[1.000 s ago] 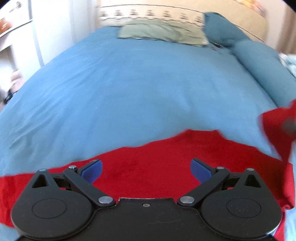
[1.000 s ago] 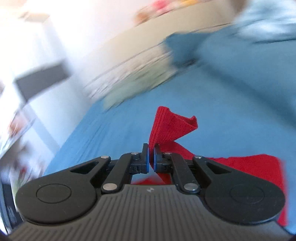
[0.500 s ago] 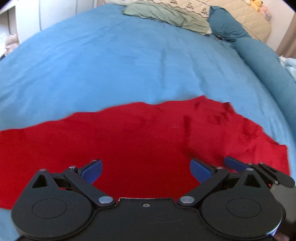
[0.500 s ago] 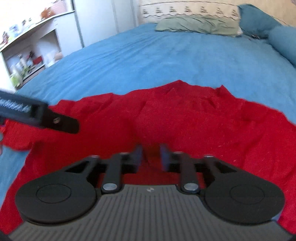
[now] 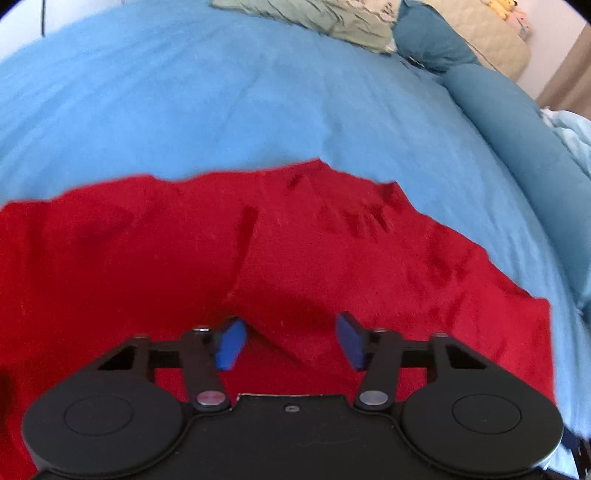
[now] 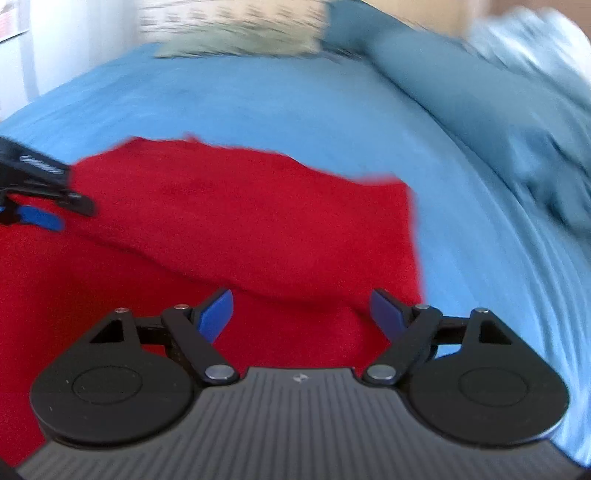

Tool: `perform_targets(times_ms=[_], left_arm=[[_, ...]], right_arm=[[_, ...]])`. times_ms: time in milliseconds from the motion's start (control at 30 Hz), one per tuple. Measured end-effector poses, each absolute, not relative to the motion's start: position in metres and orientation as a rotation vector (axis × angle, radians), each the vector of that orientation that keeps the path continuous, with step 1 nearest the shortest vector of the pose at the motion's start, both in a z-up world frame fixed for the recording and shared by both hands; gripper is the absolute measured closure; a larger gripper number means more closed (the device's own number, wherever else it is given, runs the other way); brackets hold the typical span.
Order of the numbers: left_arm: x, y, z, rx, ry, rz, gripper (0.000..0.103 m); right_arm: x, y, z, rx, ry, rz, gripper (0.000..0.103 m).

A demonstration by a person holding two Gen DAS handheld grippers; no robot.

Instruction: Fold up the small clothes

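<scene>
A red garment (image 5: 295,251) lies spread on the blue bed, with a folded-over layer and a raised crease near its middle. It also shows in the right wrist view (image 6: 236,229). My left gripper (image 5: 290,345) is open, low over the near part of the garment, with a fabric ridge between its blue pads. My right gripper (image 6: 303,314) is open and empty over the garment's right part. The left gripper's fingers (image 6: 40,214) show at the left edge of the right wrist view.
The blue bedspread (image 5: 221,103) stretches away beyond the garment. A green pillow (image 5: 314,18) and teal pillows (image 5: 502,107) lie at the far end and right side. Light blue bedding (image 6: 546,48) is bunched at the right.
My right gripper let go of the red garment and opened wide. The lifted corner now lies folded over on the garment. My left gripper moved lower and its jaws narrowed somewhat.
</scene>
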State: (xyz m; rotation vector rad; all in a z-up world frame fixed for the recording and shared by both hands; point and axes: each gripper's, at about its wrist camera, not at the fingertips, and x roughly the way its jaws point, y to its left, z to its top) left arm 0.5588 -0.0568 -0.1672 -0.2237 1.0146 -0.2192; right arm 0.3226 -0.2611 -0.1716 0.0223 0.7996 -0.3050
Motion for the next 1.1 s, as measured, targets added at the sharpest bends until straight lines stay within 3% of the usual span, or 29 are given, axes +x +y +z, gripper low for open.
perform_targets(times_ms=[67, 367, 733, 833, 967, 1033, 1100], left_arm=[[0.564, -0.062, -0.165, -0.192, 1.0, -0.185, 0.099], [0.543, -0.017, -0.097, -0.189, 0.731, -0.04, 0.099], [0.498, 0.031, -0.156, -0.218, 0.821, 0.075, 0.099], [0.484, 0.036, -0.154, -0.176, 0.865, 0.086, 0.092], [0.47, 0.042, -0.148, -0.05, 0.908, 0.156, 0.066], [0.462, 0.044, -0.135, 0.01, 0.9, 0.167, 0.063], [0.454, 0.038, -0.118, 0.071, 0.861, 0.152, 0.04]], right_arm=[[0.317, -0.278, -0.178, 0.082, 0.808, -0.348, 0.006], [0.353, -0.286, -0.181, 0.082, 0.794, -0.396, 0.006], [0.361, -0.331, -0.187, 0.081, 0.798, -0.392, 0.005], [0.361, -0.331, -0.185, 0.005, 0.807, -0.336, 0.005], [0.363, -0.339, -0.173, 0.017, 0.87, -0.266, 0.005], [0.357, -0.331, -0.155, -0.014, 0.871, -0.222, 0.004], [0.351, -0.315, -0.135, -0.002, 0.83, -0.139, 0.002]])
